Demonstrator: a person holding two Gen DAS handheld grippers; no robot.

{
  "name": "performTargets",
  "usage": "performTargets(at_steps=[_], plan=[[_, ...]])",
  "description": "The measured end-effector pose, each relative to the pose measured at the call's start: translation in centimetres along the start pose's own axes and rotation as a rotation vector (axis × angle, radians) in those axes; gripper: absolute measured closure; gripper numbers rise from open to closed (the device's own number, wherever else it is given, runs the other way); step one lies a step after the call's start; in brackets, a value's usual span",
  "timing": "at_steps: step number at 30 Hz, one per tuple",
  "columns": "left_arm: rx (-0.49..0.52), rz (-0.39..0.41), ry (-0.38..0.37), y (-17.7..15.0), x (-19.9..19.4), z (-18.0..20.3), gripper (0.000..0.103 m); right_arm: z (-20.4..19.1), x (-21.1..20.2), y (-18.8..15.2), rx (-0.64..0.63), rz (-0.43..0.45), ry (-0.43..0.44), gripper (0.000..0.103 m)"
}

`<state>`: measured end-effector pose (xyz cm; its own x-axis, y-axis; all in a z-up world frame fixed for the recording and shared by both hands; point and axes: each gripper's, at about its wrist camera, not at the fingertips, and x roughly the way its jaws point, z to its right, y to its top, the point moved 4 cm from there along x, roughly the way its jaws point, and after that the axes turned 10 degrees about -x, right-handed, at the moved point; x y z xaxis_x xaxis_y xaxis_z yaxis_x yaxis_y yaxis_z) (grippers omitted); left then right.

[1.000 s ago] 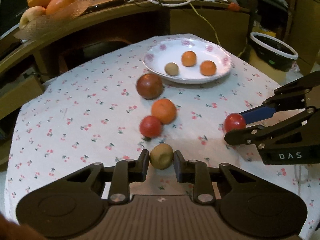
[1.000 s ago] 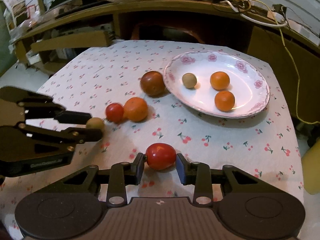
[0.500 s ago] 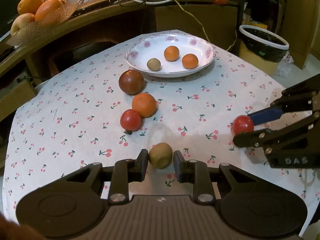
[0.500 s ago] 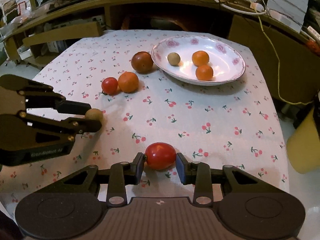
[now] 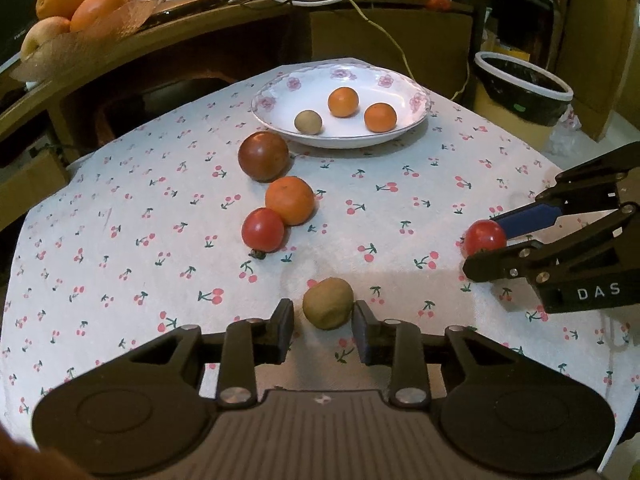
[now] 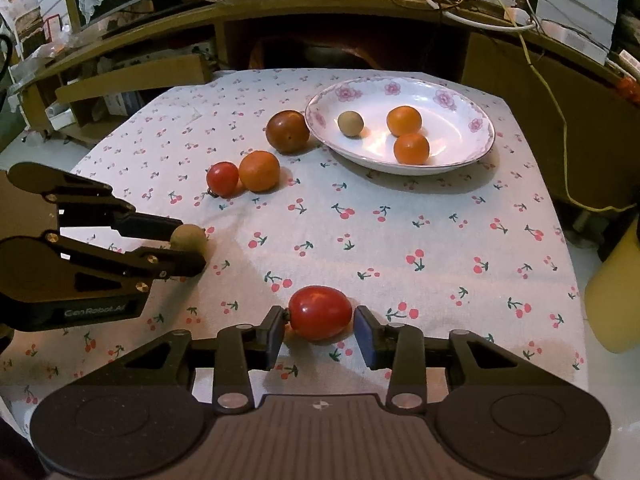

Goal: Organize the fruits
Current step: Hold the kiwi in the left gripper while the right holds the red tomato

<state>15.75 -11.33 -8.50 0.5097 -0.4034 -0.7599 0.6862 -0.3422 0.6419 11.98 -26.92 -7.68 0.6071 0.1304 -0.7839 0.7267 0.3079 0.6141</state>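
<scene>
Left wrist view takes in a table under a white cloth printed with red cherries, backed by a curved wooden shelf bearing loose cables and a basket of oranges. From left to right on the cloth lie a small red tomato touching an orange mandarin, a dark brownish-red round fruit just beside a white floral-rimmed plate, and a black bin with a white rim on the floor beyond.

On the plate rest one small tan fruit and two small oranges.

Between the black fingers of the left gripper, a brown-green kiwi-like fruit sits on the cloth; the jaws have just been opening, with a slim gap showing on either side of it.

At the right gripper, jaws have likewise just been opening around an oval red tomato, which rests on the cloth with slight gaps at both pads.

Both tools tilt downward toward the table's near edge.
</scene>
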Motion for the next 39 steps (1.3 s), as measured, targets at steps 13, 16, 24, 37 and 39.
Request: performTargets(at_steps=[13,16,24,37,39], plan=[[-0.012,-0.004,-0.002,0.4,0.5,0.4,0.066,0.1,-0.2,0.0,-0.004,0.006,0.012,0.064],[-0.025,-0.013,-0.005,0.7,0.6,0.4,0.066,0.1,-0.3,-0.1,-0.004,0.006,0.008,0.064],[-0.016,-0.025,-0.014,0.6,0.5,0.8,0.069,-0.2,-0.3,-0.1,-0.013,-0.01,-0.004,0.068],[0.002,-0.032,-0.019,1.0,0.9,1.9,0.069,0.2,-0.7,0.6,0.019,0.01,-0.006,0.068],[0.001,-0.031,-0.02,1.1,0.9,1.9,0.069,0.3,-0.6,0.6,0.021,0.003,-0.004,0.068]])
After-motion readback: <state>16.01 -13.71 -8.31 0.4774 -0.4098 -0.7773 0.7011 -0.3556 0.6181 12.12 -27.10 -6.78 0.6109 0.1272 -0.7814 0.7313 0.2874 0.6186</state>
